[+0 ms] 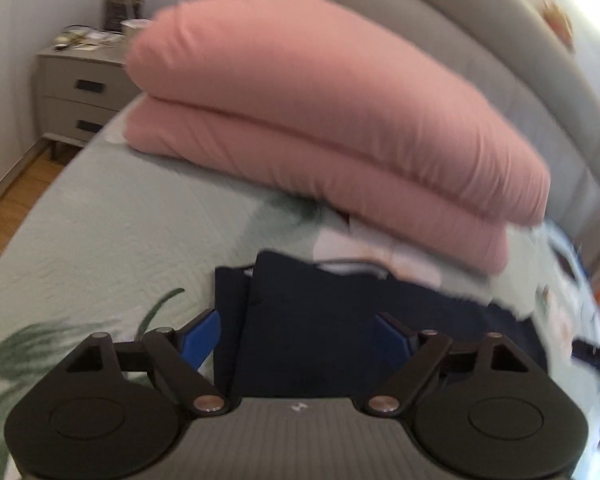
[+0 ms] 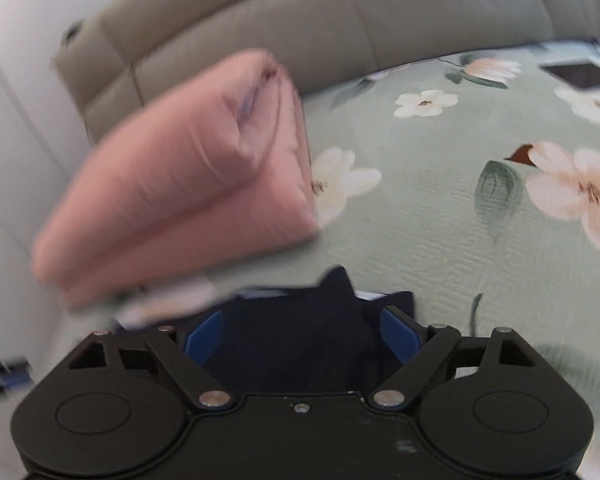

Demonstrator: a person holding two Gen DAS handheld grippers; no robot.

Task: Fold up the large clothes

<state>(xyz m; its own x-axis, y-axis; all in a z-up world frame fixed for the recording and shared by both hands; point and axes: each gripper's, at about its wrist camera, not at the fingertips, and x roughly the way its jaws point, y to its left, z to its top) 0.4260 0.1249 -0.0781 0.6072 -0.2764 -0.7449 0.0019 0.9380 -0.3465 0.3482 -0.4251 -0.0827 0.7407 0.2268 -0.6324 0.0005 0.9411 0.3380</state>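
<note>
A dark navy garment (image 1: 312, 320) lies folded on the green floral bedspread (image 1: 120, 220), right in front of my left gripper (image 1: 300, 340). Its blue pads (image 1: 204, 338) stand wide apart on either side of the cloth, not pinching it. In the right wrist view the same navy garment (image 2: 304, 336) fills the space between the blue pads (image 2: 400, 334) of my right gripper (image 2: 302, 336), which is also spread open. A peak of the cloth sticks up in front. The views are blurred.
Two stacked pink pillows (image 1: 320, 120) lie just beyond the garment; they also show in the right wrist view (image 2: 188, 184). A beige padded headboard (image 2: 300, 20) is behind. A grey nightstand (image 1: 76, 92) stands at the far left. A phone (image 2: 580, 74) lies on the bed, far right.
</note>
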